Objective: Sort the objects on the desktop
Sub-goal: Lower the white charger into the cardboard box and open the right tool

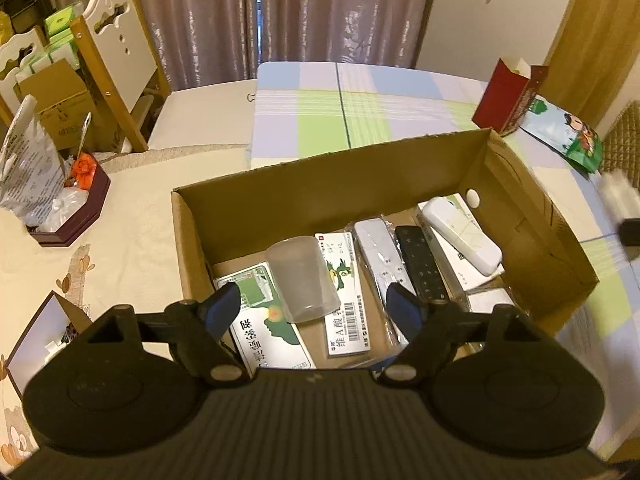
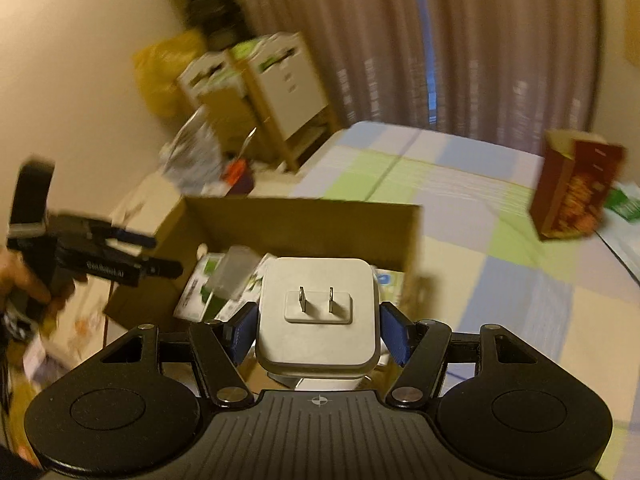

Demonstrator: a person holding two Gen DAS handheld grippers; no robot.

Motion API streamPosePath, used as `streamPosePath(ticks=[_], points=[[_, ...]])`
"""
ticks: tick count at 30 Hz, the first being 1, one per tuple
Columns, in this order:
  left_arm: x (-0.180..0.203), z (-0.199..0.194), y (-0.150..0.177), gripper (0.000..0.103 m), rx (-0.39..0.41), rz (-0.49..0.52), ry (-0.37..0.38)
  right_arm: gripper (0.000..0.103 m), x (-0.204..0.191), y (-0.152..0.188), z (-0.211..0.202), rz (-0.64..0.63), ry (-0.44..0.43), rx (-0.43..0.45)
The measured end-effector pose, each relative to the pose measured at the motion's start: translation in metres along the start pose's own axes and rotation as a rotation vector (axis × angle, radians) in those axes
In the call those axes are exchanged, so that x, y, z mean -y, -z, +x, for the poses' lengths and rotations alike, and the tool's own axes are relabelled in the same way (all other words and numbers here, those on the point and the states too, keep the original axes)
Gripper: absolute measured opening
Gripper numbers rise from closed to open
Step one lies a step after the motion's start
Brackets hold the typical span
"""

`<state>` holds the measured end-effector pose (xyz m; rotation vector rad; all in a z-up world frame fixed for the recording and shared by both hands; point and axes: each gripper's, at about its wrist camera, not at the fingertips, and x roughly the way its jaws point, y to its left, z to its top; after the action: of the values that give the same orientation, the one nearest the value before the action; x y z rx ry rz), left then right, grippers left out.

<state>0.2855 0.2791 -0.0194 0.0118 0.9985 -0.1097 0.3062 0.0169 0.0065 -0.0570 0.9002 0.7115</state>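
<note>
Right gripper (image 2: 318, 330) fingers pinch charger (image 2: 318, 320), held near box (image 1: 540, 216). Left gripper (image 1: 316, 306) fingers spread, empty, above cup (image 1: 302, 280) lying in box. Next, likely: carry charger over box, release.

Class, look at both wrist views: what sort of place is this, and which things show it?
Probably a room in a home, likely a dining area: a table under a checked cloth, wooden dining chairs beside it, long curtains behind, and a cardboard box of household odds and ends.

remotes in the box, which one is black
The black remote, the middle of three lying side by side in the cardboard box. A white remote lies to its left and another white one to its right, resting on packets.
</note>
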Motion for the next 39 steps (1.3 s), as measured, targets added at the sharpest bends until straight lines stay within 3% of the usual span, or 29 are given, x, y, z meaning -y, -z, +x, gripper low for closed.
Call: streamPosePath(ticks=[11,16,25,29,39], points=[[-0.001,0.003,0.001,0.080,-0.010,0.038,0.010,0.064,-0.009,-0.007,0.069,-0.244,-0.091,-0.176],[0.005,0.009,-0.002,0.080,-0.021,0.081,0.026,0.064,-0.013,-0.010,0.090,-0.488,-0.182,-0.255],[0.015,0.022,-0.005,0.082,-0.048,0.121,0.036,0.064,-0.011,0.004,0.138,-0.779,-0.241,-0.494],[0.016,0.030,-0.006,0.082,-0.066,0.130,0.032,0.064,-0.011,0.008,0.150,-0.833,-0.261,-0.567],[0.017,0.043,-0.006,0.083,-0.093,0.128,0.030,0.064,0.001,0.001,0.172,-0.766,-0.320,-0.644]])
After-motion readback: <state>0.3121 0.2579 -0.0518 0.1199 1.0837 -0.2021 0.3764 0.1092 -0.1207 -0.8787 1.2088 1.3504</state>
